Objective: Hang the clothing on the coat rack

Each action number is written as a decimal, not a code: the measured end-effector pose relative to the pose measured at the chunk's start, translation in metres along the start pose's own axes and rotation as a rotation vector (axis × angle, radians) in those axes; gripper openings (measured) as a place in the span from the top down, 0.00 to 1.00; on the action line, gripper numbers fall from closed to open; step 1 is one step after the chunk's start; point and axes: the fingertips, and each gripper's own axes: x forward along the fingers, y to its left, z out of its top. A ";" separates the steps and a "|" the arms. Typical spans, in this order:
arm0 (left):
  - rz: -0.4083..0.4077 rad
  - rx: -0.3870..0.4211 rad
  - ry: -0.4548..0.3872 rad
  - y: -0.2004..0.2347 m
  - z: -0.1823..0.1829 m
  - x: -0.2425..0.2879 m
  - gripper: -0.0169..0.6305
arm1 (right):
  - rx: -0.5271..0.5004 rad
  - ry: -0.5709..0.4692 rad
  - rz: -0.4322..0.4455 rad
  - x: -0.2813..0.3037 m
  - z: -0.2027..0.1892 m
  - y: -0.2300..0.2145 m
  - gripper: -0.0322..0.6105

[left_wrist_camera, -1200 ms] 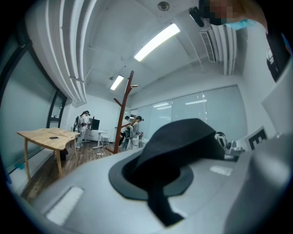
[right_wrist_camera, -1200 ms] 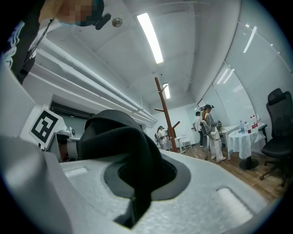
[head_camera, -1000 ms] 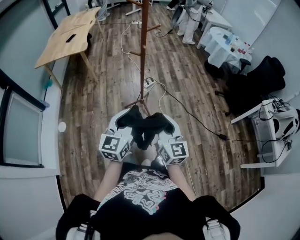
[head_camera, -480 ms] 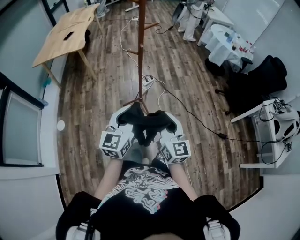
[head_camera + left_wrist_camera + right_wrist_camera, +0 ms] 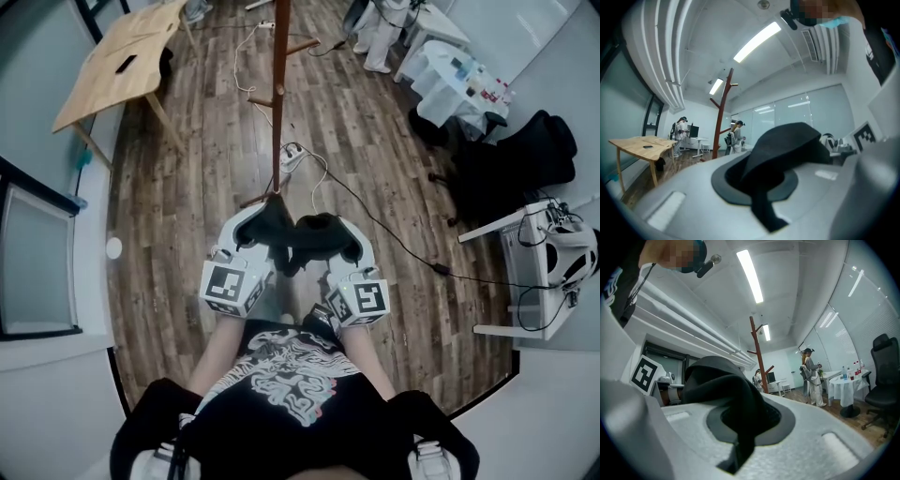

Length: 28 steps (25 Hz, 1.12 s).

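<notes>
**A:** So, what's nearest?

**B:** The left tongs (image 5: 265,220) and right tongs (image 5: 328,232), side by side before the holder's chest. Each is clamped shut on a fold of the black garment (image 5: 292,246), which sags between them above the floor (image 5: 187,216).

**A:** Anything changed?

**B:** Not the grip; both stay pinched. But the pair has moved forward. The rack (image 5: 278,103) stood a little off a second ago. From the head view its foot now sits just past the tips.

**A:** And beyond that?

**B:** A cable (image 5: 375,217) trails right of the foot. There's a wooden desk (image 5: 112,66) at far left, and a person (image 5: 378,42) at the back.

**A:** What does that mean for the job?

**B:** I'd say the walk-up is nearly done. The garment isn't on a peg yet. It likely has to be raised next, with both grips kept until it's draped.
</notes>
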 end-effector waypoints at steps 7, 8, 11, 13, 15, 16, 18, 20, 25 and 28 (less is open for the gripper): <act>-0.013 -0.001 0.012 0.039 -0.006 0.038 0.97 | -0.008 0.021 0.008 0.049 -0.004 -0.007 0.92; -0.014 0.004 0.015 0.045 -0.006 0.045 0.97 | -0.009 0.021 0.005 0.056 -0.003 -0.011 0.92; -0.011 0.003 0.024 0.058 -0.006 0.069 0.97 | -0.005 0.017 -0.008 0.077 -0.004 -0.027 0.92; -0.019 -0.018 0.019 0.066 -0.007 0.080 0.97 | 0.012 0.013 -0.013 0.088 -0.005 -0.034 0.92; -0.031 -0.028 0.015 0.075 -0.007 0.089 0.97 | 0.023 0.012 -0.014 0.101 -0.006 -0.038 0.92; -0.035 -0.028 0.016 0.079 -0.006 0.094 0.97 | 0.025 0.013 -0.016 0.107 -0.006 -0.040 0.92; -0.042 -0.028 0.015 0.087 -0.003 0.105 0.97 | 0.023 0.013 -0.020 0.120 -0.004 -0.044 0.92; -0.046 -0.025 0.012 0.097 0.000 0.117 0.97 | 0.017 0.010 -0.023 0.135 -0.001 -0.050 0.92; -0.048 -0.019 0.009 0.123 0.003 0.141 0.97 | 0.012 0.010 -0.039 0.168 0.000 -0.062 0.92; -0.046 -0.026 0.010 0.139 0.004 0.153 0.97 | 0.016 0.003 -0.041 0.187 0.001 -0.066 0.92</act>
